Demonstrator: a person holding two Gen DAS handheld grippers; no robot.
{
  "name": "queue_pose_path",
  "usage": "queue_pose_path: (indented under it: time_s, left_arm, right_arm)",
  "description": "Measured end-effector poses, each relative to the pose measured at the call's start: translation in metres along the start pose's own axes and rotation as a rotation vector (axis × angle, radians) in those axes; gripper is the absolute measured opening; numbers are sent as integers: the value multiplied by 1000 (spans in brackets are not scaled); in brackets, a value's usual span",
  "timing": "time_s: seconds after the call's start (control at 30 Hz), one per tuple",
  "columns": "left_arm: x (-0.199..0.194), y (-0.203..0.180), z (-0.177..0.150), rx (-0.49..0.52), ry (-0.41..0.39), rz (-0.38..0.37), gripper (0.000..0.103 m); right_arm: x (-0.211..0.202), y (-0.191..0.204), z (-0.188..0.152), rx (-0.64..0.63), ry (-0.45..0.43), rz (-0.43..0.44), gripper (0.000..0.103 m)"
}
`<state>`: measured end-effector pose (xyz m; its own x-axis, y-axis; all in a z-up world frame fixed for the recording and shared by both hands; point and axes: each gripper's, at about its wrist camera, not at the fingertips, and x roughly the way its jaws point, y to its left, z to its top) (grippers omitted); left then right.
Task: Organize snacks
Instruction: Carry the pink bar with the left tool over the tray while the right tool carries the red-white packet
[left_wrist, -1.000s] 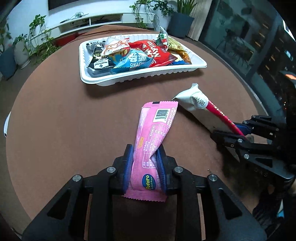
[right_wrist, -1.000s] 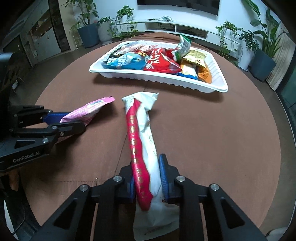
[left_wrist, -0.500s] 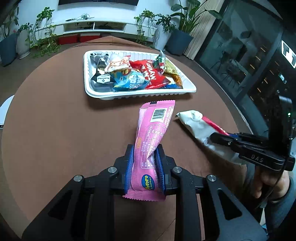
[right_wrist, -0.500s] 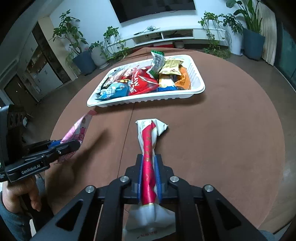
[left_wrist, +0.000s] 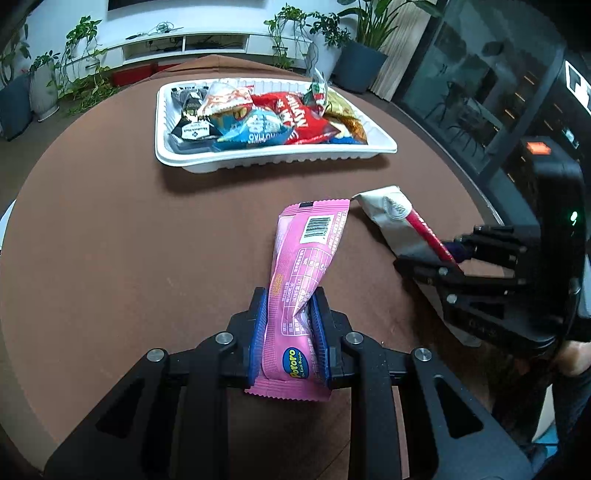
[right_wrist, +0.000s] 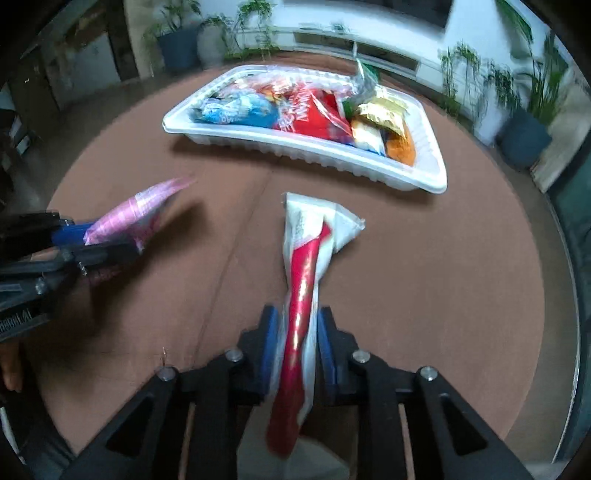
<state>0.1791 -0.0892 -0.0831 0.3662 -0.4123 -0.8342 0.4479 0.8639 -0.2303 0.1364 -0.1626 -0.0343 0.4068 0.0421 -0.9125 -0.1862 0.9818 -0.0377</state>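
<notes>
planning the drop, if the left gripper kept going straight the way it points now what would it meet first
Probably bare brown table, short of the white tray. The left gripper, shut on the pink snack packet, points steeply down; depth is hard to judge.

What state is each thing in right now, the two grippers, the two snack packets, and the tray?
Left gripper: shut on the pink packet.
Pink packet: held, lifted off the table.
Right gripper: jaws just eased open a little, pads on the red and white packet.
Red and white packet: held, twisted.
White tray: on the table, filled with snacks.
</notes>
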Motion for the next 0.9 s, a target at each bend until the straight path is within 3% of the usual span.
queue_pose_path:
  time_s: [0.23,0.53,0.77,0.9]
  left_arm:
    - [4,1,-3,-10,-1,-18,21]
    - [-7,8,-2,-57,-40,-78,21]
    - [-27,22,18,-98,-100,-109,21]
    - [-41,34,48,-120,-146,-121,21]
  right_arm:
    - [3,-14,-4,38,18,89,14]
    - [-8,-36,-13,171,-56,195,12]
    - [-38,-56,5,240,-131,252,12]
    - [-60,-70,22,264,-189,276,12]
